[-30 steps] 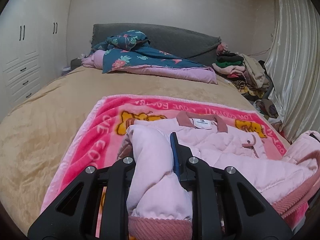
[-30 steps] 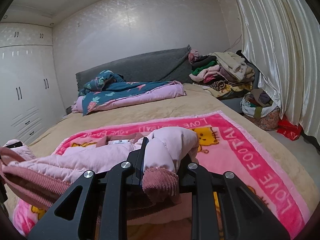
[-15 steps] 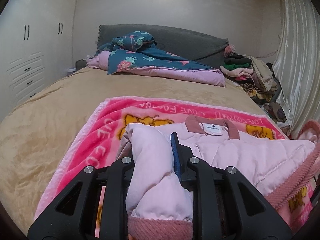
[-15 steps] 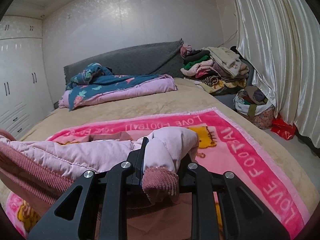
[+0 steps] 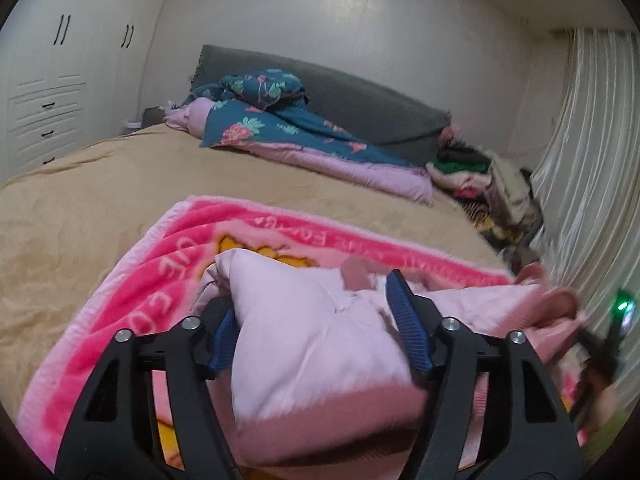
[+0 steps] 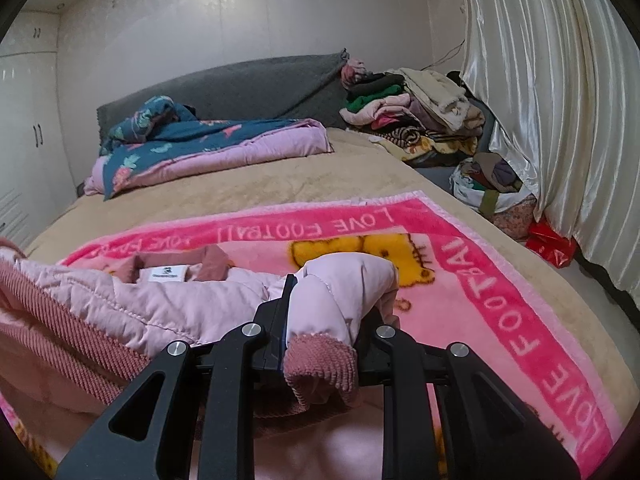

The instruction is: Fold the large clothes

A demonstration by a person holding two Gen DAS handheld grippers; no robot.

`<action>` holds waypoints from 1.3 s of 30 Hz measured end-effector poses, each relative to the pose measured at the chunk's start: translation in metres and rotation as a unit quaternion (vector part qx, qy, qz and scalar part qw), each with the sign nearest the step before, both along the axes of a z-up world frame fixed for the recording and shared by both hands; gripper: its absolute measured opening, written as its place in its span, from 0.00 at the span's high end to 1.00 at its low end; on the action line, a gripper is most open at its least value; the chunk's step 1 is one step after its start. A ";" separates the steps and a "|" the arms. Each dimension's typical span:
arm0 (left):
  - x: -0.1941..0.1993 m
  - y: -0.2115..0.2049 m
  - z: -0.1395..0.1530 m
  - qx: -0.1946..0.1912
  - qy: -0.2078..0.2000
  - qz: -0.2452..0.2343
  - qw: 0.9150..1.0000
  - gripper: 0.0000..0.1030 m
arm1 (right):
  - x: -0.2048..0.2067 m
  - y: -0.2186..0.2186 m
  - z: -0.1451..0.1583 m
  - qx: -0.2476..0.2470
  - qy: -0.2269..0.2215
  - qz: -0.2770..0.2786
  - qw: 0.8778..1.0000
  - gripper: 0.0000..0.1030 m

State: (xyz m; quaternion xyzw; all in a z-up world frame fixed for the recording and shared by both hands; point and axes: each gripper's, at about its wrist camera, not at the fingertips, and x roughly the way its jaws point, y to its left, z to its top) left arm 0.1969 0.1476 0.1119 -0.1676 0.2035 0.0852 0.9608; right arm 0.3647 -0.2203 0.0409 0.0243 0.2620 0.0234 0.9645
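While your right gripper (image 6: 324, 320) stays clamped on a cuffed corner of the pink jacket (image 6: 168, 304), your left gripper (image 5: 316, 328) has just been opening: its fingers (image 5: 404, 316) now stand wide, with a puffy fold of the jacket (image 5: 312, 340) lying loose between them, not pinched. The jacket sits on the near half of the pink blanket (image 6: 496, 280), which is spread on the bed (image 6: 280, 184). Its collar and white label (image 6: 168, 273) point to the far side, and the ribbed hem (image 6: 52, 320) is raised on the left of the right wrist view.

Progress, as a judgement: one fold looks laid down on your left side and let go; your right side is not yet released. The jacket is bunched and uneven, so it reads as partly folded, maybe halfway. Left to do: set down the right corner, open those fingers, flatten, then probably one more fold. The clothes pile (image 6: 404, 112) at the far right is untouched.
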 end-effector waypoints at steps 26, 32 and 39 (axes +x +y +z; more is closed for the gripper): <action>0.009 0.036 -0.042 0.008 0.048 0.006 0.999 0.15 | 0.005 0.004 0.023 0.020 -0.046 0.019 0.999 0.13; 0.011 0.043 -0.060 0.008 0.082 0.004 0.997 0.09 | -0.022 -0.016 0.009 0.025 -0.022 0.042 0.999 0.06; 0.010 0.059 -0.088 -0.018 0.110 -0.008 0.994 0.09 | -0.041 -0.028 -0.042 0.009 0.048 0.063 0.997 0.05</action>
